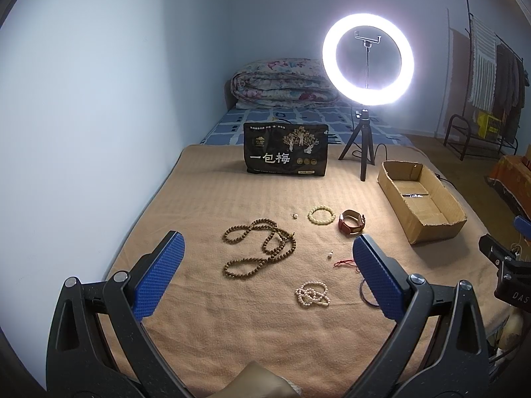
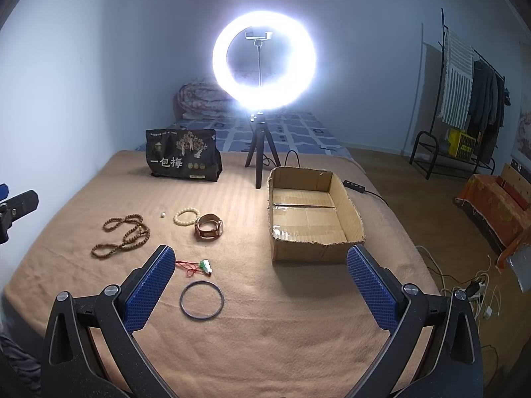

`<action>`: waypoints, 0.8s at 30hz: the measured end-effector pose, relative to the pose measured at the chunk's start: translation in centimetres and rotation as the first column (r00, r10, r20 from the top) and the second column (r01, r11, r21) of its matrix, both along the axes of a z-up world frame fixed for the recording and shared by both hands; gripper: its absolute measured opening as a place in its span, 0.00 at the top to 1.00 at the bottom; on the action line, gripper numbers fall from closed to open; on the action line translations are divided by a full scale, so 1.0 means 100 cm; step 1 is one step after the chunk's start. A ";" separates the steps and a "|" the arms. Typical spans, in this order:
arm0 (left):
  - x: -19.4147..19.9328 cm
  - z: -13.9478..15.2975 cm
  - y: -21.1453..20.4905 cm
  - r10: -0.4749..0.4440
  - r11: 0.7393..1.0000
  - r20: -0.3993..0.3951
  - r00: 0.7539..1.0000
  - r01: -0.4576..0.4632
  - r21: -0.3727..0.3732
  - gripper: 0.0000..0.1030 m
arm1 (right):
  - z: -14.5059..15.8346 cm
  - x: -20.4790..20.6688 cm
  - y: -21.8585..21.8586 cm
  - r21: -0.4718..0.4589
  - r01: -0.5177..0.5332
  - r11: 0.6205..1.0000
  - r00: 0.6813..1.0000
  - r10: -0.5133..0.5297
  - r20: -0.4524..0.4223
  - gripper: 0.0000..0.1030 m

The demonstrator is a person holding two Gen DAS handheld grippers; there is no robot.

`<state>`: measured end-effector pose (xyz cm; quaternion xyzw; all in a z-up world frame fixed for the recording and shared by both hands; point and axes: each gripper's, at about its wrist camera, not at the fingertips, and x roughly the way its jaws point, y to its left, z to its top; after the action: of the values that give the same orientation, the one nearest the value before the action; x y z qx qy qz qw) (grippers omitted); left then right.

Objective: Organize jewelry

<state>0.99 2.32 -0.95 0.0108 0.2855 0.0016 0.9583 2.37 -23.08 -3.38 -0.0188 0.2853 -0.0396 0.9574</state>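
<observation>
The left hand-held gripper (image 1: pixel 267 258) hovers over the tan blanket (image 1: pixel 205 192) with its blue pads spread wide and nothing between them. Just ahead, between its fingers, lies the long brown bead necklace (image 1: pixel 259 248) in loose loops, and nearer the camera a small heap of pale pink beads (image 1: pixel 312 293). By the right pad a red cord (image 1: pixel 345 263) trails out, partly hidden behind it. Farther on sit a tiny white bead (image 1: pixel 294 215), a cream bead bracelet (image 1: pixel 321 215) and, just beside it, a brown-strapped watch (image 1: pixel 351 224).

The right hand-held gripper (image 2: pixel 260 267) is likewise wide apart and empty. Close in front of it lies a thin metal bangle (image 2: pixel 201 299), flat on the blanket, with a green-and-white pendant (image 2: pixel 205 266) on its red cord just beyond. The open cardboard box (image 2: pixel 351 212) stands ahead toward the right pad; something small and shiny seems to lie on its floor in the left view, though glare makes that uncertain.

Behind everything stand a black snack bag (image 2: pixel 182 157) and a lit ring light (image 2: pixel 264 61) on a tripod.
</observation>
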 end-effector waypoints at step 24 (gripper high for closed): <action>0.001 -0.010 -0.010 0.001 1.000 -0.036 0.999 -0.001 0.018 0.00 | -0.007 0.006 0.000 0.013 -0.004 1.000 0.999 0.005 -0.045 0.00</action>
<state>1.10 1.36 -1.99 0.0191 0.3025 0.0044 0.9529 3.00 -23.05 -4.04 -0.0140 0.3070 -0.0353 0.9510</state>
